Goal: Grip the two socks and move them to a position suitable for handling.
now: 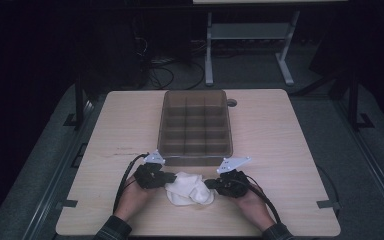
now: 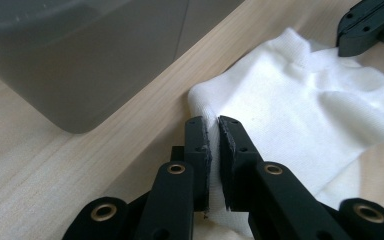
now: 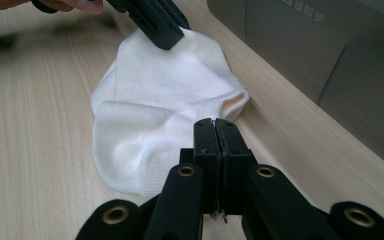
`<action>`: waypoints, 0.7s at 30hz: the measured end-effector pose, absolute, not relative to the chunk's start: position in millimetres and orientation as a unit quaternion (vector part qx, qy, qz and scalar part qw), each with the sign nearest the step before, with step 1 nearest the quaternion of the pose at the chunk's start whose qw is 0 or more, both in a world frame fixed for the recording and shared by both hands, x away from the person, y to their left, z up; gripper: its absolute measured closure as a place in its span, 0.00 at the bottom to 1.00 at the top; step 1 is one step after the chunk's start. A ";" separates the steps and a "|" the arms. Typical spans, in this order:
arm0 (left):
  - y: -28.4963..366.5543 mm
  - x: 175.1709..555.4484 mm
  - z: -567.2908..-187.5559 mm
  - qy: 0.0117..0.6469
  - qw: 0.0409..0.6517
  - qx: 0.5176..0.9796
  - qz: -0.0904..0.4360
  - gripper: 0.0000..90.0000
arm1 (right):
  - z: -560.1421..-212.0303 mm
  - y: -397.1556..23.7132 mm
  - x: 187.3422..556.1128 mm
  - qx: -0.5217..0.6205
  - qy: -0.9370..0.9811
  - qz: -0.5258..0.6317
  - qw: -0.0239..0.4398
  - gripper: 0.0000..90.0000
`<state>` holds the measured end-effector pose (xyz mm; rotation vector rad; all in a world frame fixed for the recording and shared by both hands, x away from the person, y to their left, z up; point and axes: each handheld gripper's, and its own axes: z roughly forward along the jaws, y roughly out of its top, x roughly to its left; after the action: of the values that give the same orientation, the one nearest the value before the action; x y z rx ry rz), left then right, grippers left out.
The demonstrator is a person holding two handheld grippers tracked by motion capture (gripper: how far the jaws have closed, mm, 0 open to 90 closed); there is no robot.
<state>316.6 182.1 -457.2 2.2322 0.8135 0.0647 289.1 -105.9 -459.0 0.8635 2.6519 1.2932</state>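
Sock [image 1: 189, 188] — pinched by both tongs.

Both grippers are black. The left gripper [image 1: 167, 176] and the right gripper [image 1: 211, 183] each carry a pale grey three-cornered plate on top, and a black cable trails back from each along the forearm. Up close, the flat black fingers [image 2: 198, 145] hang on linked arms pinned with brass-coloured rivets and small dark screws. The sleeves [image 1: 114, 229] look like dark plaid, though the light is dim.
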 end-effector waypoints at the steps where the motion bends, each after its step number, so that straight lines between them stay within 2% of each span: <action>1: 182.6 315.6 -455.0 0.318 0.378 0.869 0.024 0.92 | -457.8 -106.3 289.0 0.280 0.862 0.422 0.033 0.98; 7: 184.7 304.4 -440.7 0.316 0.403 0.859 0.012 0.93 | -444.6 -111.6 287.4 0.280 0.852 0.441 0.031 0.99; 13: 185.2 288.3 -437.5 0.311 0.421 0.852 0.023 0.92 | -438.7 -117.1 289.9 0.280 0.849 0.446 0.039 0.99; 21: 178.4 276.7 -447.5 0.302 0.403 0.863 0.045 0.91 | -446.7 -111.9 297.3 0.281 0.858 0.429 0.041 0.99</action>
<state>276.7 178.4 -447.5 2.1802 0.7625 0.1129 297.3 -111.9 -446.7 0.8599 2.6275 1.3127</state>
